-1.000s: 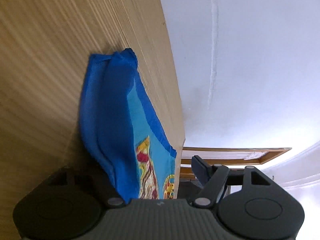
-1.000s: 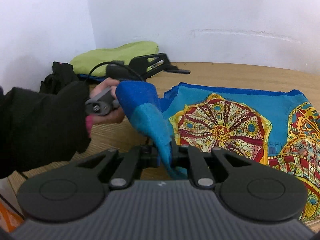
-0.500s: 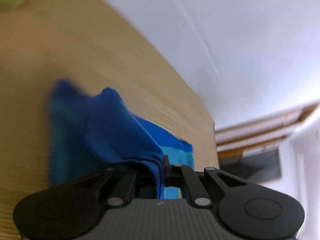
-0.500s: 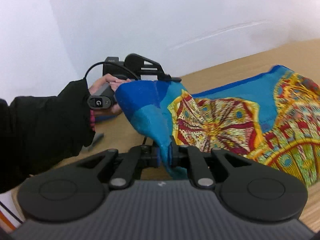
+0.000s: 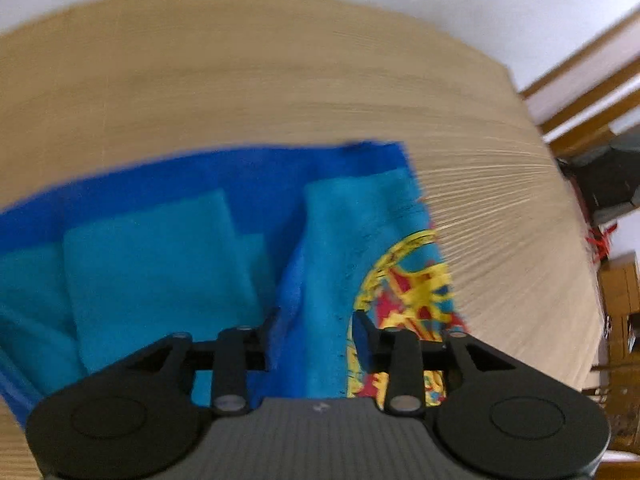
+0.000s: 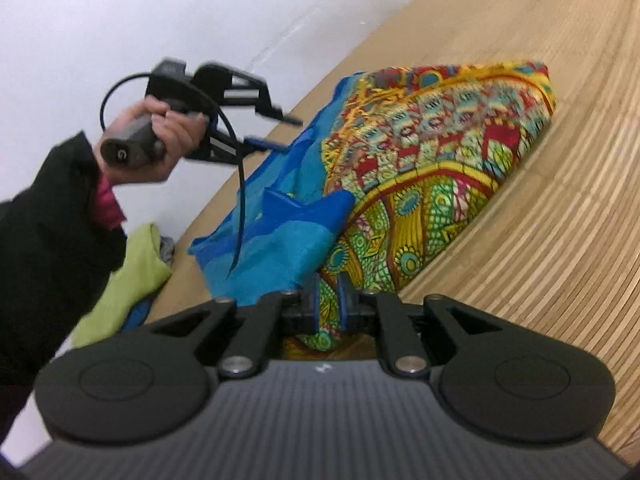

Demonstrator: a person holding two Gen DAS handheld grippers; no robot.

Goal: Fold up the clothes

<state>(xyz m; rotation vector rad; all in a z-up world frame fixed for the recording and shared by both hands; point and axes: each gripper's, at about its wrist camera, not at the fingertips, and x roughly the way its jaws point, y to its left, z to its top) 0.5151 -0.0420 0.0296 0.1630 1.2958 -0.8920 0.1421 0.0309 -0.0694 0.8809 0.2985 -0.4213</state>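
1. Printed blue cloth (image 6: pixel 420 184) spread on a wooden table (image 6: pixel 560 240), one blue-edged flap lying doubled over the patterned face.
2. Right gripper (image 6: pixel 329 300) clamped on a corner of the cloth, fabric pinched tight between nearly closed fingers.
3. Left gripper (image 5: pixel 316 336) with fingers standing apart, a blue ridge of cloth between them but not pressed; seen from the right wrist lifted above the cloth's far edge in the person's left hand (image 6: pixel 160 140).
4. Judged mid-fold: flap laid over on the left side, right corner held up off the table.
5. Next move likely calling for the held corner to be carried across and laid edge to edge, with the left side either regripping or pinning the cloth flat; loose, slippery fabric apt to bunch if dragged.
6. No containers in view; only a green garment (image 6: pixel 128 276) heaped at the table's far end, beside the wall (image 6: pixel 200 12).
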